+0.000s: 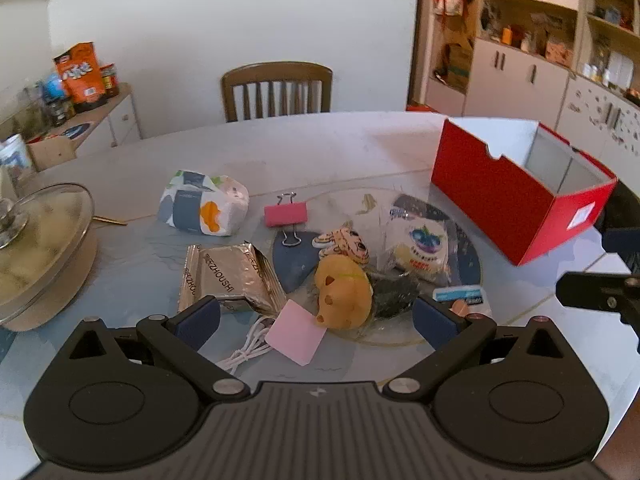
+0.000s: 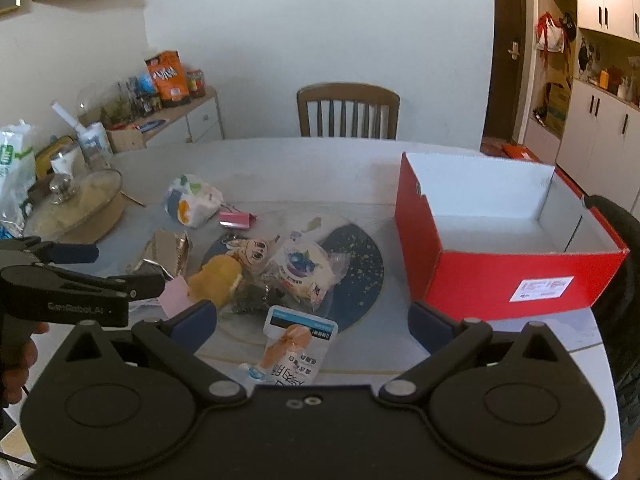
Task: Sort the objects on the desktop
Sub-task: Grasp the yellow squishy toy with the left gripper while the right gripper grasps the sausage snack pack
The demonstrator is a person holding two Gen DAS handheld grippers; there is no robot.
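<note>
The red box (image 2: 500, 280) stands open-topped on the right side of the counter (image 1: 340, 148), its white inside bare as far as both views reach; a white label sits on its near red wall.

The things to sort lie in a loose heap left of the box, mostly on a round dark mat (image 2: 356, 276): a blueberry snack packet (image 2: 302, 270), a cartoon figure keychain (image 1: 346, 244), a yellow plush toy (image 1: 344, 294) with a dark crinkled wrapper (image 1: 396, 294) touching it, and a white-and-blue sachet (image 2: 298, 344) at the mat's near edge; off the mat to the left are a pink binder clip (image 1: 286, 214), a patterned tissue pack (image 1: 202, 208), a silver foil packet (image 1: 228, 276), a pink note (image 1: 296, 332) and a white cable (image 1: 250, 346).

Farther left a glass-lidded dish (image 1: 38, 248) sits on the counter; a wooden chair (image 1: 276, 90) stands behind.

The left gripper (image 1: 316, 312) hovers over the note and plush with its jaws wide apart, nothing between them; the right gripper (image 2: 312, 320) hangs over the sachet, jaws equally spread and empty, the box just beside its right finger.
</note>
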